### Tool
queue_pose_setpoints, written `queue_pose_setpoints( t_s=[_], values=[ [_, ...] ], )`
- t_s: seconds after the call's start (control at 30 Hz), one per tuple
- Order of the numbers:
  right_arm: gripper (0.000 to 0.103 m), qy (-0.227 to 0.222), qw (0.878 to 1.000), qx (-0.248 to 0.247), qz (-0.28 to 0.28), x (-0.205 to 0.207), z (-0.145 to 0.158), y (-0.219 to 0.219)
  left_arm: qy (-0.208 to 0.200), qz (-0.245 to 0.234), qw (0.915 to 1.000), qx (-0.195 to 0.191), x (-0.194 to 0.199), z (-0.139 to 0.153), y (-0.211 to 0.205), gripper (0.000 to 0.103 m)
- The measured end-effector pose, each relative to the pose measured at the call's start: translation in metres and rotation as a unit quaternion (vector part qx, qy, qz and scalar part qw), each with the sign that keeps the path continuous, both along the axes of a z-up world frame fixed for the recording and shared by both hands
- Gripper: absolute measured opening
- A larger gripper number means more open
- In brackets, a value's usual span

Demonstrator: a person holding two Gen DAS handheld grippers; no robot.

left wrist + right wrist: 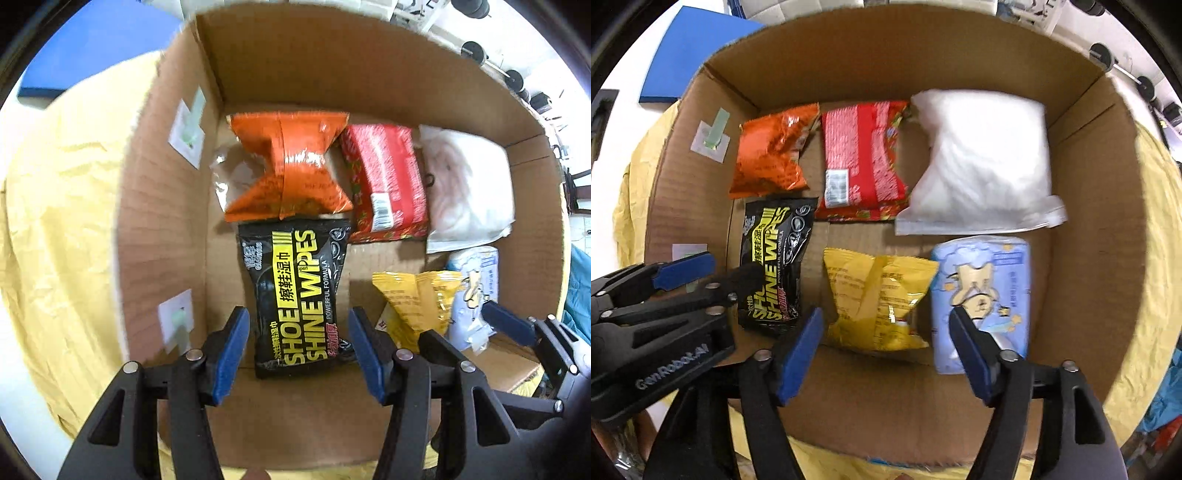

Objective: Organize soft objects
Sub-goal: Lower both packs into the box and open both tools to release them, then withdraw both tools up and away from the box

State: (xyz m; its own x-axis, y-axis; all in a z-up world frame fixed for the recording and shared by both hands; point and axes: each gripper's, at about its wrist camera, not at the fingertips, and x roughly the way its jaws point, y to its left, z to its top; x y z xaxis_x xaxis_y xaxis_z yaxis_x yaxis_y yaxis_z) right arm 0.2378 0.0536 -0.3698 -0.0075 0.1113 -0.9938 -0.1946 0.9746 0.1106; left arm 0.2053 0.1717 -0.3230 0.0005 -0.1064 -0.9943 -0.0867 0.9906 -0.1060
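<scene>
Six soft packs lie flat on the floor of the box [1082, 229], set in two rows of three. Judged from this layout, the sorting is nearly complete; no pack shows outside the box in either view.

Far row, ahead of your tongs: orange bag [774, 153], red pack [864, 162], white pouch [986, 162]. Near row: wipes [295, 295], yellow bag [875, 299], blue tissue pack [982, 295].

Left tongs [299, 347]: released. The blue pads stand apart, one on each side of the near end of the wipes. You cannot confirm from these views whether the pads touch the pack; they do not squeeze it.

Right tongs [886, 347]: released and empty. The yellow bag lies between and just ahead of the pads. The right pad overlaps the near corner of the blue tissue pack in the picture; contact cannot be confirmed.

Remaining work, as a judgement:
1. The wipes sit slightly askew and just touch the orange bag. Square them to the left wall if you want a clean row.
2. The orange bag is crumpled and pinched at its middle; it may need flattening.
3. Lift both tongs clear of the box without dragging a pack.

The box rests on a yellow cloth [74, 206].
</scene>
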Motion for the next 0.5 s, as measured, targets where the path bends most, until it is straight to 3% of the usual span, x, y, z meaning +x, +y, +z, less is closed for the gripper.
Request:
queue_pose_setpoints(
  t_s=[0.17,0.23,0.33,0.5],
  values=[
    [0.093,-0.022,0.999,-0.019,-0.014,-0.006,0.012,-0.016,-0.034,0.008,0.9994,0.007,-0.005,0.032,-0.002,0.074],
    [0.098,-0.027,0.999,-0.027,-0.021,-0.006,0.014,-0.023,-0.048,0.011,0.9987,0.014,-0.008,0.044,-0.002,0.087],
    [0.103,-0.03,0.999,-0.026,-0.028,-0.012,0.022,-0.036,-0.06,0.012,0.9979,0.022,-0.01,0.055,0.005,0.095],
    [0.103,-0.051,0.998,-0.029,-0.035,-0.025,0.05,-0.043,-0.082,0.014,0.996,0.031,-0.02,0.072,0.01,0.096]
  ],
)
